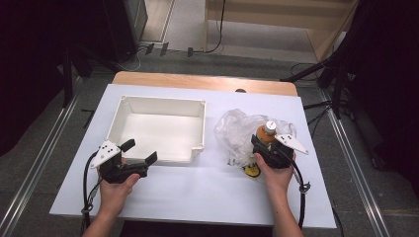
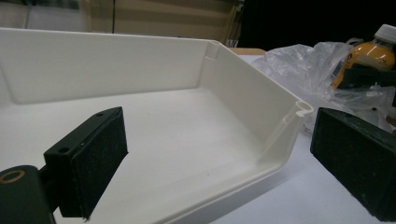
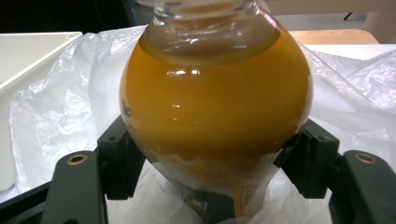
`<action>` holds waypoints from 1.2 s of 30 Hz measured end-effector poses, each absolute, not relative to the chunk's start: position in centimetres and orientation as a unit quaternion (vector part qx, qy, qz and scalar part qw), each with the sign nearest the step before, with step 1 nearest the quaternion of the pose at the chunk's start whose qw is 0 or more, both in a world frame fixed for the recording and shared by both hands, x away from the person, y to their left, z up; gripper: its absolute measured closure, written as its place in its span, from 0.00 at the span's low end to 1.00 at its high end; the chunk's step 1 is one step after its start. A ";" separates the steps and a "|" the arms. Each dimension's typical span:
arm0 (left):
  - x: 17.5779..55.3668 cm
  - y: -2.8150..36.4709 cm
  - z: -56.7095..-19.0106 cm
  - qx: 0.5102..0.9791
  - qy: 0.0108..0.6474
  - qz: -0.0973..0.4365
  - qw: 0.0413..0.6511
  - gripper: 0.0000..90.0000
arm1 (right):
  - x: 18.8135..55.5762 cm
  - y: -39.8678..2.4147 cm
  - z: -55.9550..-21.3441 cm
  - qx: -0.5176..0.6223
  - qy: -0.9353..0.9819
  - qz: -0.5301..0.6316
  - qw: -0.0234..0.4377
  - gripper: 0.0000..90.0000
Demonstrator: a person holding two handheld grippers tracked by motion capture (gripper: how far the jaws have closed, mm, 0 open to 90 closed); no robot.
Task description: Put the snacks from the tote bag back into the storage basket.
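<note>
A round bottle of orange juice [image 1: 265, 134] with a white cap sits between the jaws of my right gripper [image 1: 264, 143], over a crumpled clear plastic bag [image 1: 234, 128]. In the right gripper view both pads press the sides of the bottle [image 3: 215, 93], and the bag [image 3: 56, 116] lies behind and beneath it. My left gripper [image 1: 140, 150] stands open with nothing in it at the front right corner of a white tray [image 1: 163, 100]. From the left gripper view, the open left gripper [image 2: 219, 158] faces the tray's bare inside [image 2: 116, 60], with the bottle [image 2: 369, 56] far right.
A white sheet [image 1: 197, 192] covers the table, whose wooden back edge [image 1: 197, 80] shows. Next to the right hand lies a small yellow-orange round thing [image 1: 252, 171]. Metal rails and cables run along the floor on both sides.
</note>
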State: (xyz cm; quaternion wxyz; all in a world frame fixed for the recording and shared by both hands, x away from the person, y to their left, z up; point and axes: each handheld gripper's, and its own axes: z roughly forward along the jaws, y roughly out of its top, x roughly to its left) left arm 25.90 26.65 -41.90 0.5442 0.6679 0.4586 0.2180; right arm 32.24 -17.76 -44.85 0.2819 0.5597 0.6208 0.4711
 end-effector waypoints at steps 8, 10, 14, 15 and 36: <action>26.6 26.4 -42.3 0.671 0.459 0.213 0.541 0.05 | 32.2 -18.2 -44.6 0.561 0.623 0.471 0.274 0.36; 26.7 26.3 -42.4 0.673 0.458 0.213 0.541 0.05 | 32.1 -18.4 -44.5 0.561 0.624 0.467 0.277 0.37; 26.5 26.3 -42.6 0.677 0.456 0.213 0.537 0.05 | 32.1 -18.6 -44.0 0.567 0.622 0.463 0.278 0.37; 26.5 26.4 -42.6 0.676 0.457 0.212 0.538 0.05 | 32.1 -18.6 -43.9 0.567 0.621 0.465 0.276 0.37; 26.2 27.9 -42.7 0.663 0.475 0.213 0.538 0.05 | 31.1 -18.3 -39.6 0.549 0.628 0.479 0.275 0.37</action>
